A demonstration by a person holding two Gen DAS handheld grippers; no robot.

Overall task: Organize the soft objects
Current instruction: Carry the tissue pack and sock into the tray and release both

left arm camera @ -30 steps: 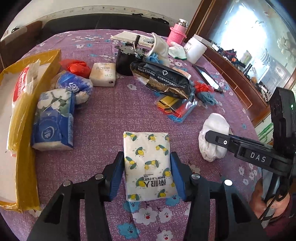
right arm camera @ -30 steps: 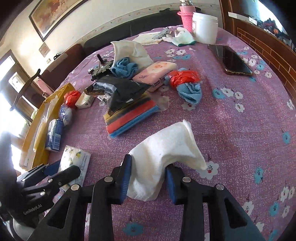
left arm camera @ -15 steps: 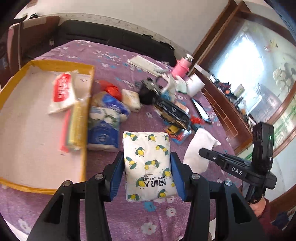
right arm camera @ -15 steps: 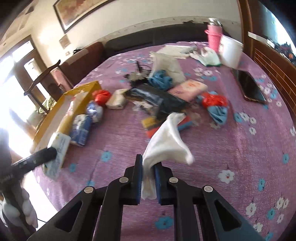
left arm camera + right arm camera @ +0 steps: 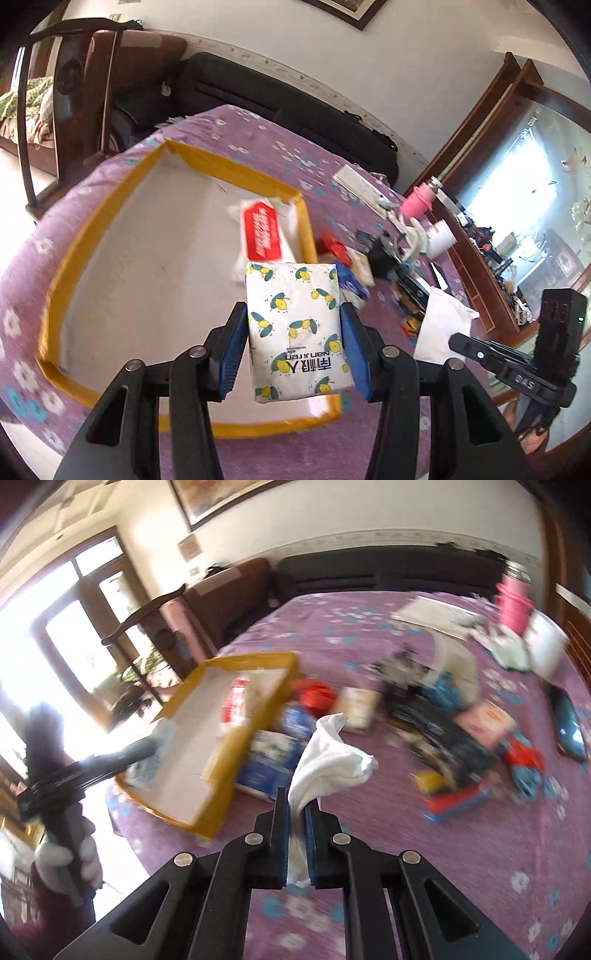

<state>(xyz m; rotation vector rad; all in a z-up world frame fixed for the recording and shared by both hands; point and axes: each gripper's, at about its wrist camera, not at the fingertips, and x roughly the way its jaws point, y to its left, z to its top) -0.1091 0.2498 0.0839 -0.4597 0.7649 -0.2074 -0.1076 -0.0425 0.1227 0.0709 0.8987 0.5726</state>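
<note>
The left gripper (image 5: 293,347) clamps the lemon-print tissue pack (image 5: 295,328) between its blue pads, exactly as a second ago. The backdrop has changed: then the pack lay low over the purple flowered tablecloth (image 5: 236,140) amid the clutter, while now it hangs in the centre of the frame above the yellow-rimmed tray (image 5: 62,280), which fills the left half of the left wrist view. A red-labelled tissue pack (image 5: 260,232) lies inside the tray, just above the held pack in the picture.

The right gripper (image 5: 295,842) has just been closing: a second ago its jaws stood apart around the white cloth (image 5: 328,760), and now they pinch it tightly, with the cloth bunched between the pads and fanning upward at the centre of the right wrist view. The cloth has lifted off the table. The tray (image 5: 236,738) now sits at centre left of that view, nearer than before, with blue tissue packs (image 5: 269,760) just beside its right rim. At the lower left a gloved hand (image 5: 66,864) holds the left gripper's handle.
</note>
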